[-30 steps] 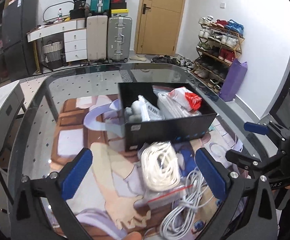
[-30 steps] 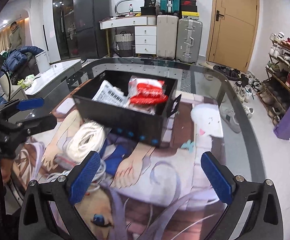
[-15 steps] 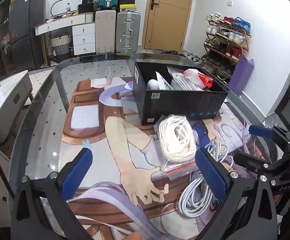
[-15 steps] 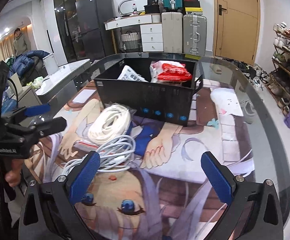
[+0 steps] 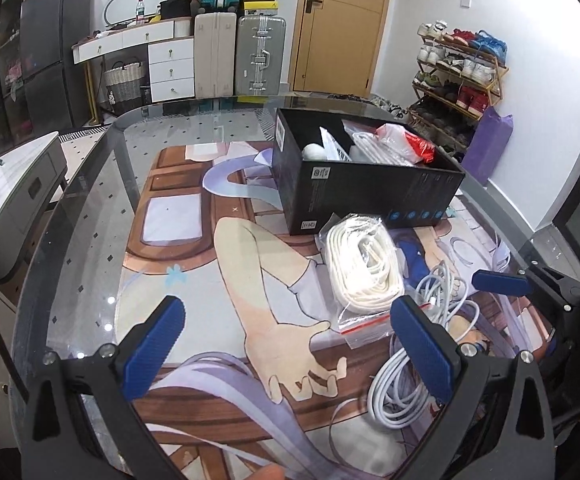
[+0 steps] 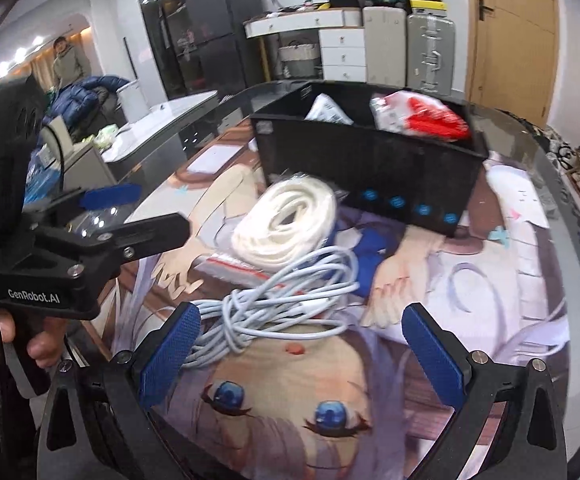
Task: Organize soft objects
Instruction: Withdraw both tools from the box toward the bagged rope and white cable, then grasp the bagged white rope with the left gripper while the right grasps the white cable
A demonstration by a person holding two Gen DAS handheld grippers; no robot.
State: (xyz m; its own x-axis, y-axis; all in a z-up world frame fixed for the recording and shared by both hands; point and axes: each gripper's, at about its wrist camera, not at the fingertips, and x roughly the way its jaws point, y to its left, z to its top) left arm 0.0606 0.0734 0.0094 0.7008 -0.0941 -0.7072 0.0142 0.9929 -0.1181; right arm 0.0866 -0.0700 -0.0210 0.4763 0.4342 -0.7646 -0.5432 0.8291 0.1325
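A black box [image 5: 369, 184] [image 6: 373, 160] stands on the printed mat and holds several soft packets, one red and white [image 6: 421, 114]. In front of the box lies a clear bag of coiled white rope [image 5: 363, 266] [image 6: 286, 224]. Beside it is a loose bundle of white cable [image 5: 405, 376] [image 6: 278, 308]. My left gripper [image 5: 290, 354] is open above the mat, left of the rope bag and cable. My right gripper [image 6: 299, 354] is open, its left finger just over the cable bundle. Neither holds anything.
The mat covers a round glass table [image 5: 90, 184] whose edge curves close on both sides. Each gripper shows in the other's view, the left one [image 6: 102, 236] held by a hand. Suitcases, drawers, a door and a shoe rack [image 5: 457, 68] stand beyond.
Both grippers have pulled back from the box toward the near edge of the table. The rope bag and cable now lie further ahead in view. Both stay open.
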